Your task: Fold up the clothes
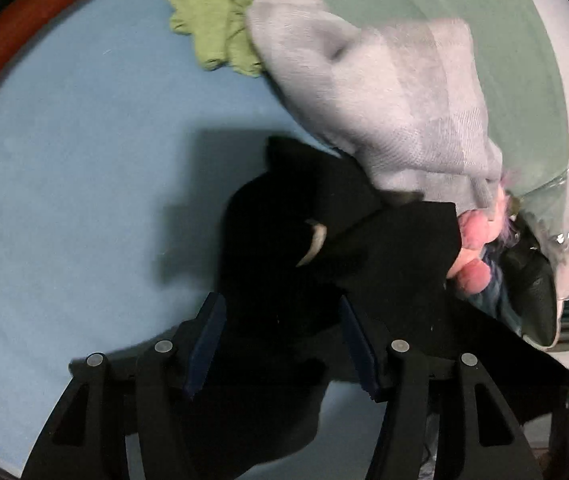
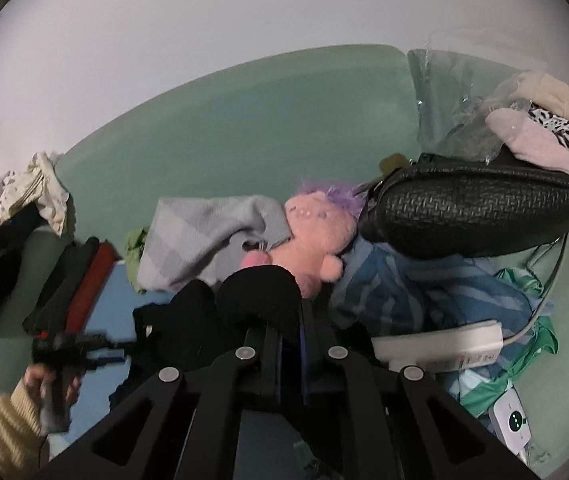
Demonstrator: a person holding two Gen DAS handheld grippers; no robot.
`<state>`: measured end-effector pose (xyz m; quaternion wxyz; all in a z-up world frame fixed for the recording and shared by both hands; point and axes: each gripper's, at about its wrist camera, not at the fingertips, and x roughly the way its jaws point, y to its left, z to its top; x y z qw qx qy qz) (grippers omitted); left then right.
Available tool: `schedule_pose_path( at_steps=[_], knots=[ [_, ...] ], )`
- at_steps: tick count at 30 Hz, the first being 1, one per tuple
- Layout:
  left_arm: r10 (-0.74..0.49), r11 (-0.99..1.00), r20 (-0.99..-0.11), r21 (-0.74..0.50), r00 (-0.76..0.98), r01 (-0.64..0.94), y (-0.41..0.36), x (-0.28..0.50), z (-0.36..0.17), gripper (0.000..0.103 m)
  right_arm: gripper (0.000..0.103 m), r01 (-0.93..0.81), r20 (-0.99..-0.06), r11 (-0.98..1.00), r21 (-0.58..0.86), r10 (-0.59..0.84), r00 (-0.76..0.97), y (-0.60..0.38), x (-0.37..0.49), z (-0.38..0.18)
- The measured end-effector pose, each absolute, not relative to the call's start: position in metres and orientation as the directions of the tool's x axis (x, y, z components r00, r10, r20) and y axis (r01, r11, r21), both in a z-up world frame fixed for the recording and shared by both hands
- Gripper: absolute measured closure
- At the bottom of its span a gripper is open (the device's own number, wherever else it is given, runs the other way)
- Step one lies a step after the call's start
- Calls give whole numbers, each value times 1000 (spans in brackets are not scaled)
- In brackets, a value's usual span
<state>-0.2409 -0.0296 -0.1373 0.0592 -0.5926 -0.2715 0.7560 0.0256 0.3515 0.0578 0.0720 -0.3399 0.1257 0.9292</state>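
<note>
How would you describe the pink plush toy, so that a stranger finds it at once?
Look along the green backrest to the clutter beside the black woven bag. The pink plush toy lies between that bag and a grey checked garment. Only it has purple hair.

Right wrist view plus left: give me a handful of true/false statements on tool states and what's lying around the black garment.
1. The right tool is shut on the black garment. True.
2. The left tool is clamped tight. False: its jaws stand apart, with black cloth between them.
3. The pink plush toy has purple hair. True.
4. The grey sweater lies on top of the black bag. False: it lies beside the green cloth, away from the bag.
5. The mat under the garment is red. False: it is blue.
</note>
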Motion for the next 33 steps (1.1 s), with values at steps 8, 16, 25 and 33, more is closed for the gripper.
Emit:
schedule_pose_path(
  at_steps=[8,16,25,33],
  knots=[
    [496,-796,-815,-565,-299,218,-44,-238,-129,96,96,-175,-670,-968,178,11,-742,340,19,50],
    [564,-642,-677,-720,-474,265,-114,-246,-30,97,97,-142,-578,-973,185,9,-816,343,11,98],
    [367,-741,-559,-659,-744,130,-176,-232,225,98,97,-71,-301,-985,154,22,-954,347,-26,255],
    [254,-818,-326,-574,-911,-23,-202,-154,367,98,97,1,-95,-997,75,-8,-995,310,-14,345]
  ],
)
